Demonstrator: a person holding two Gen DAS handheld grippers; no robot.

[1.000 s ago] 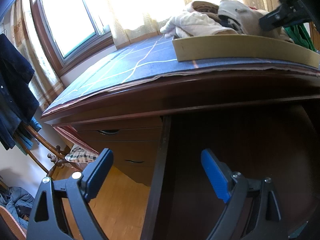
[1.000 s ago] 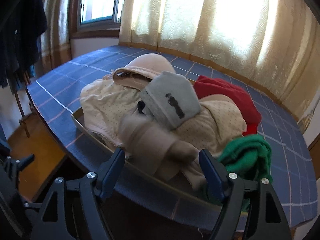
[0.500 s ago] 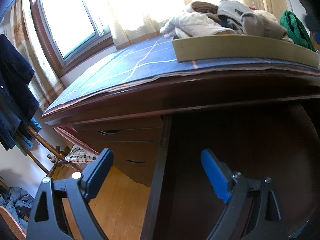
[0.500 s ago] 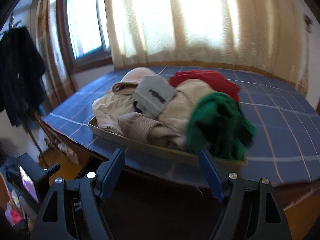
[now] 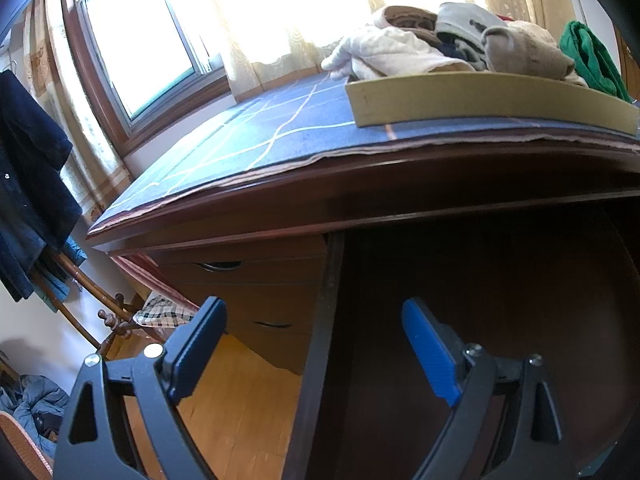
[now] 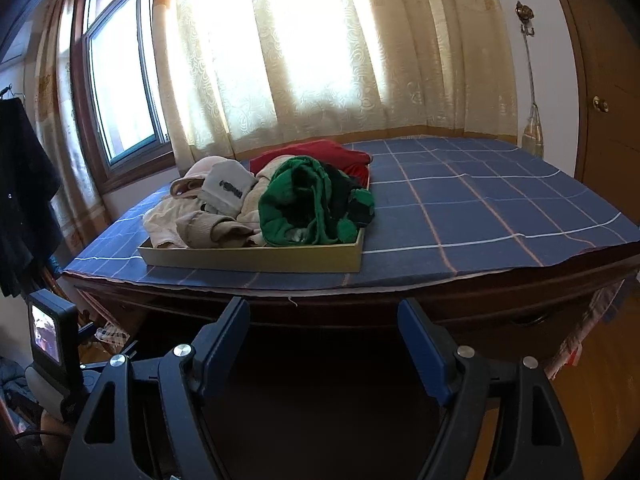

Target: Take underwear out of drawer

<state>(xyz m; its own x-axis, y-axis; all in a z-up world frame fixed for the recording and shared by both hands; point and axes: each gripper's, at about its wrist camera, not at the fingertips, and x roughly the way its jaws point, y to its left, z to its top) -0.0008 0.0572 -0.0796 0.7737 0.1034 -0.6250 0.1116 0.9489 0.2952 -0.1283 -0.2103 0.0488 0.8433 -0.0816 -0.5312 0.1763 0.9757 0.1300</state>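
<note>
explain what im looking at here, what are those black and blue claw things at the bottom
They are hand-held tongs: a person carries one in each hand, with a camera on each looking forward along it. One picture is from the left tongs, low by the dark wooden desk; the other is from the right tongs, looking across the top. On the blue checked cloth sits a shallow tray heaped with clothes, a green garment among them. Both tongs are open and hold nothing.

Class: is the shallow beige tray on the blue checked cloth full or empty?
Full: the shallow beige tray is heaped with crumpled garments rising above its rim.
</note>
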